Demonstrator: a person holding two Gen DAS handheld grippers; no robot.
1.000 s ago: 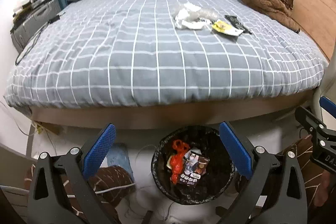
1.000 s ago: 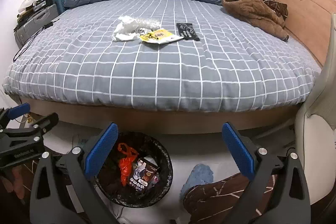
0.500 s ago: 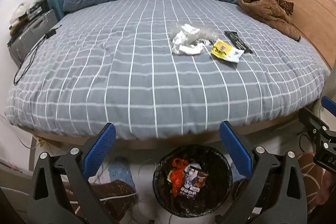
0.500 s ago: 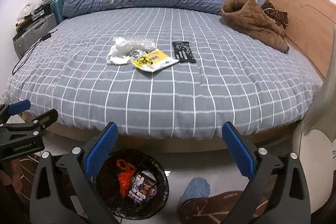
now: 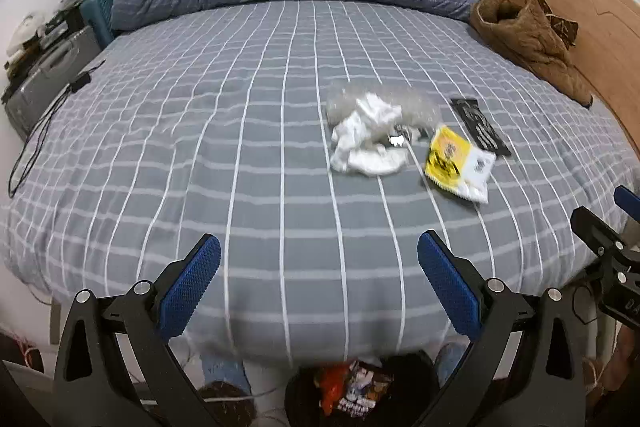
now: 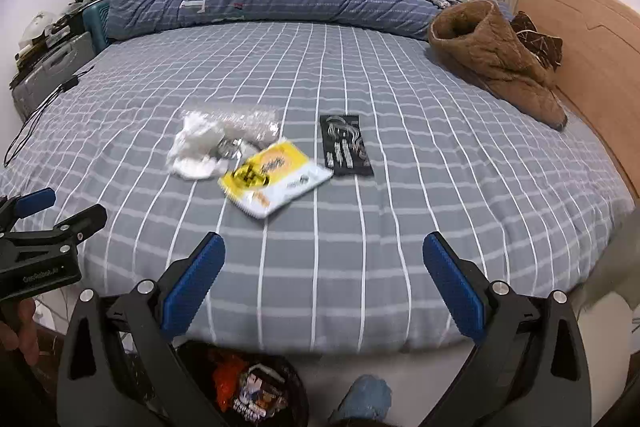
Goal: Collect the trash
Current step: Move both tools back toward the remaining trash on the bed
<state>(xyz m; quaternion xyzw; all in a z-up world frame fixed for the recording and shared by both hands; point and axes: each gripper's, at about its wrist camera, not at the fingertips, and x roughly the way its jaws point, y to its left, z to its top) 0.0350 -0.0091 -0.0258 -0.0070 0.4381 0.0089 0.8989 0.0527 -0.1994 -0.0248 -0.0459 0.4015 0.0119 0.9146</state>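
Both hand-held grippers, left (image 5: 319,281) and right (image 6: 324,283), gaped, empty, over bed (image 6: 400,227) edge; bin (image 6: 240,391) below held some wrappers; tissue (image 6: 196,151), yellow packet (image 6: 276,177), black packet (image 6: 346,147) lay mid-bed, uncollected; task looked partway

the bedsheet (image 6: 360,227) was grey with a white grid; the snack packet (image 6: 276,178) yellow and white; the jacket (image 6: 492,55) brown; the gripper pads (image 6: 192,285) blue.

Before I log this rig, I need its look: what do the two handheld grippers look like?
The left gripper and right gripper match: black angular arms with silver bolts and blue textured pads on the jaws. The left's side carries faint white lettering, too blurred to read.
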